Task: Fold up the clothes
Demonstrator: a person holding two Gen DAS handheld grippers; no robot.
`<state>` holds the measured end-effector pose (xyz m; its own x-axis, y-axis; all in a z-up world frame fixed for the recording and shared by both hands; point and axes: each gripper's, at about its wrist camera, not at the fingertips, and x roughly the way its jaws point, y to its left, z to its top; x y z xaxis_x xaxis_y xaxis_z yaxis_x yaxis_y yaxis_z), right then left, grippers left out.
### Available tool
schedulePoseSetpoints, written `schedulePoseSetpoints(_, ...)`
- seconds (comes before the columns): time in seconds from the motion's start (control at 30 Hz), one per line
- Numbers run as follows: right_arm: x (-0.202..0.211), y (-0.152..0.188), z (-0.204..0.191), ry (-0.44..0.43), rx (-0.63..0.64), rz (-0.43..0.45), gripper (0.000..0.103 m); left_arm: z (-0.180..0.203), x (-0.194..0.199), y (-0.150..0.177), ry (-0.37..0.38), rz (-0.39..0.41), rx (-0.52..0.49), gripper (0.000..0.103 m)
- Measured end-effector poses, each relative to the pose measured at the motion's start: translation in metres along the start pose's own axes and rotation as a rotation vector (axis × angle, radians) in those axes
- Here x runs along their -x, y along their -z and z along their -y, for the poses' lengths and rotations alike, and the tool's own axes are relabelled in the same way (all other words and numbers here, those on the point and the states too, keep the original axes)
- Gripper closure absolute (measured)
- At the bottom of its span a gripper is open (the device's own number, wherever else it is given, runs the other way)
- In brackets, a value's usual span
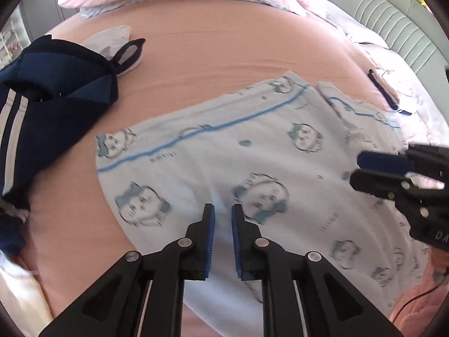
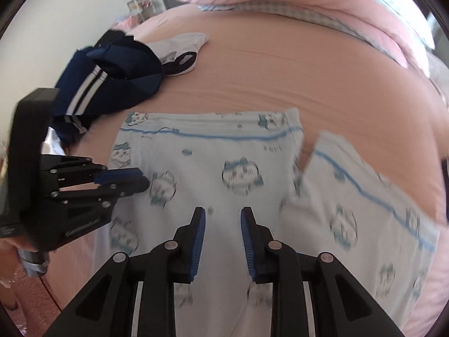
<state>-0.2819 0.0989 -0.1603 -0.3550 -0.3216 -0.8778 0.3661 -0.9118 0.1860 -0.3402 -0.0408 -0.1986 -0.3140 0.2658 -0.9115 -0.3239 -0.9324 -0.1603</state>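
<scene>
Left gripper (image 1: 223, 210) fingers slightly apart, empty; right gripper (image 2: 223, 213) a bit wider, empty too, both over the pale blue cat-print cotton garment (image 1: 252, 151) flat on the pink bed (image 1: 210, 53). Risk: narrow gaps pinch both layers or miss the edge; blurred far flap probably skews the fold. Navy striped garment (image 1: 50, 106) nearby could snag.

Pink-sheeted bed (image 1: 224, 56), grey ribbed headboard (image 1: 393, 19) behind.
</scene>
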Motion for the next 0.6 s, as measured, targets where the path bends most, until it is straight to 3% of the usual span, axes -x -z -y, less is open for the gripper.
schedulePoseSetpoints(0.03, 0.009, 0.009, 0.008, 0.014, -0.023, 0.010, 0.078, 0.010, 0.004, 0.002, 0.034, 0.010, -0.009, 0.077)
schedulePoseSetpoints(0.07, 0.015, 0.018, 0.016, 0.040, -0.044, 0.020, 0.078, 0.021, 0.008, 0.005, 0.051, 0.025, -0.028, 0.056)
schedulePoseSetpoints(0.13, 0.023, 0.030, 0.037, 0.129, -0.079, 0.036, 0.077, 0.044, 0.017, 0.011, 0.086, 0.054, -0.065, 0.043)
schedulePoseSetpoints(0.23, 0.037, 0.048, 0.092, 0.212, -0.168, 0.023, 0.076, 0.070, 0.021, -0.003, 0.088, 0.115, -0.098, 0.043)
schedulePoseSetpoints(0.33, 0.051, 0.057, 0.146, 0.257, -0.259, 0.029, 0.076, 0.089, 0.015, -0.027, 0.106, 0.147, -0.101, 0.057)
schedulePoseSetpoints(0.47, 0.061, 0.059, 0.202, 0.331, -0.347, 0.059, 0.076, 0.098, -0.001, -0.057, 0.103, 0.138, -0.110, 0.058)
schedulePoseSetpoints(0.6, 0.048, 0.058, 0.247, 0.315, -0.458, 0.049, 0.070, 0.115, -0.043, -0.090, 0.040, 0.067, -0.152, 0.058)
